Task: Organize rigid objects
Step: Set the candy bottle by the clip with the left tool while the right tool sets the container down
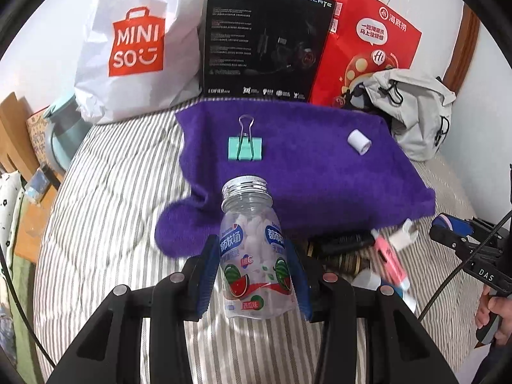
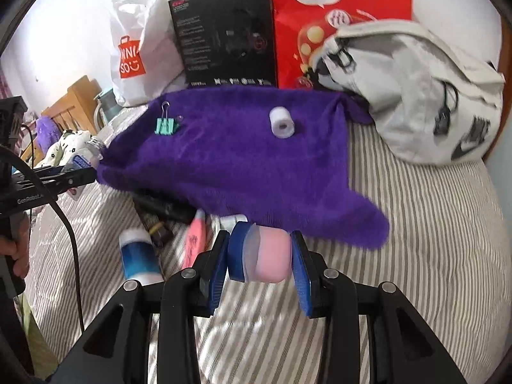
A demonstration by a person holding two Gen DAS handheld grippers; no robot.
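Up mid-frame: purple towel [image 1: 304,166], straight ahead of both claws. Left claw [image 1: 252,275] grips candy bottle [image 1: 252,249], upright; right claw [image 2: 260,256] grips pink jar [image 2: 265,252], sideways. Left nearer.

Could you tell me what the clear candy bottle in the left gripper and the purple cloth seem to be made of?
The clear candy bottle with the watermelon label looks like glossy transparent plastic, since white tablets show through; its silver ribbed screw cap looks metallic, possibly aluminium. The purple cloth appears to be a fluffy, matte fabric with soft pile.

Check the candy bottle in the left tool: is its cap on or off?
On. The silver screw cap sits on the neck of the candy bottle, which the left tool grips by its body; white tablets show inside.
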